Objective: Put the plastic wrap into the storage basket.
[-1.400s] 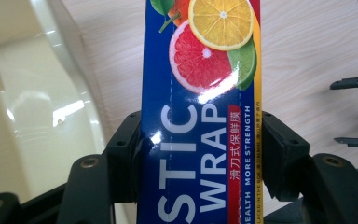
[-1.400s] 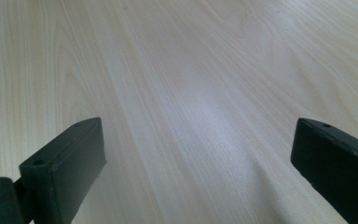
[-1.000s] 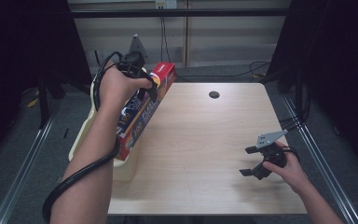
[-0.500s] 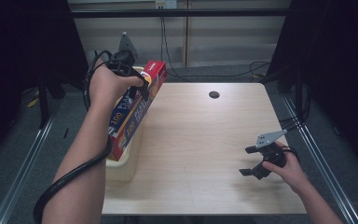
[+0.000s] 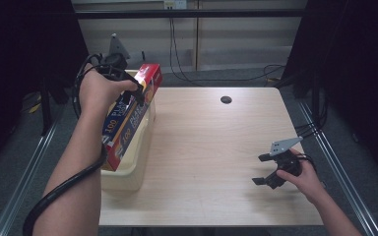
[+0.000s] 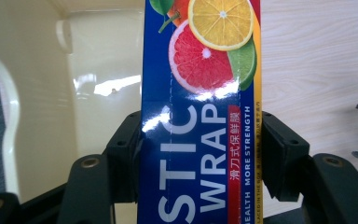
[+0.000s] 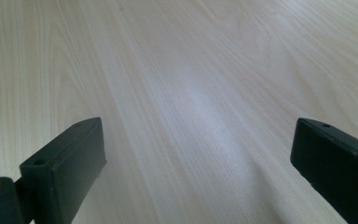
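Observation:
A long blue and red plastic wrap box (image 5: 128, 120) with citrus fruit printed on it hangs tilted over a cream plastic bin (image 5: 128, 179) at the table's left edge. My left gripper (image 5: 140, 93) is shut on the box across its width. In the left gripper view both black pads press the sides of the box (image 6: 200, 93), and the bin's inside (image 6: 98, 70) lies below it. My right gripper (image 5: 260, 169) rests low over the table's right front part, open. In the right gripper view nothing lies between its jaws (image 7: 196, 163), just bare wood (image 7: 191, 70).
The light wooden table (image 5: 206, 142) has a dark round hole (image 5: 226, 100) near its far edge. Cables hang behind the table. A thick black cable trails along the left forearm. Dark floor and metal rails flank both sides.
My left hand has carried the box to the left, from over the table's edge to above the bin. The right hand and its gripper have stayed put.

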`<state>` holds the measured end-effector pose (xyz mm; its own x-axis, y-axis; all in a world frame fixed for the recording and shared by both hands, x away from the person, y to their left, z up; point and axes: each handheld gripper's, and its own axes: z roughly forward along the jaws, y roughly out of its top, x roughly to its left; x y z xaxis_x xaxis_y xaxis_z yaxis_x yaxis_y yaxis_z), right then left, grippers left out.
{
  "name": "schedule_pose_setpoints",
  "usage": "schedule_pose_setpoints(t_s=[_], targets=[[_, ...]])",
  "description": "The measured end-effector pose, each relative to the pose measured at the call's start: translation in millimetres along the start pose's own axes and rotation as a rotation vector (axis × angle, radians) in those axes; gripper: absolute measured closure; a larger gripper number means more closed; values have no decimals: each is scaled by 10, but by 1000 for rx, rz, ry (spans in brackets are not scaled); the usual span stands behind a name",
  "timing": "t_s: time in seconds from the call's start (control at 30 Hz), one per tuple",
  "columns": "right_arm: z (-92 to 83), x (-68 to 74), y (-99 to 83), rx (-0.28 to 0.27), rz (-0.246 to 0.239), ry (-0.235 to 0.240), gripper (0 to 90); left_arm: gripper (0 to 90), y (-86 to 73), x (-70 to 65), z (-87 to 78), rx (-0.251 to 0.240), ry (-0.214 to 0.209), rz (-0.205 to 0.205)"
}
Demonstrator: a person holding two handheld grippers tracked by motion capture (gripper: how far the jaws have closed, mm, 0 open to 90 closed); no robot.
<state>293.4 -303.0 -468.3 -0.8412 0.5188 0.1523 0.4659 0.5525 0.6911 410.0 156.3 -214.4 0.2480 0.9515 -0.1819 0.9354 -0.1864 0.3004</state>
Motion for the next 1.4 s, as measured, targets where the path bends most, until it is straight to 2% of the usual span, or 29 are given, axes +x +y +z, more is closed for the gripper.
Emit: schedule_pose_setpoints(t_s=[0.7,0.93,1.13,1.27,1.4], targets=[[-2,2,1,3,-2,-2,31,411,-76,254,-57,-8,42,-73],[2,9,3,4,0,-2,31,410,-114,329,-10,-8,55,-99],[1,5,4,0,-6,-8,31,410,-144,370,19,-2,54,-108],[8,8,6,3,-7,0,32,410,-161,400,27,5,58,-98],[7,9,7,2,-8,-2,32,410,-179,424,39,2,56,-112]])
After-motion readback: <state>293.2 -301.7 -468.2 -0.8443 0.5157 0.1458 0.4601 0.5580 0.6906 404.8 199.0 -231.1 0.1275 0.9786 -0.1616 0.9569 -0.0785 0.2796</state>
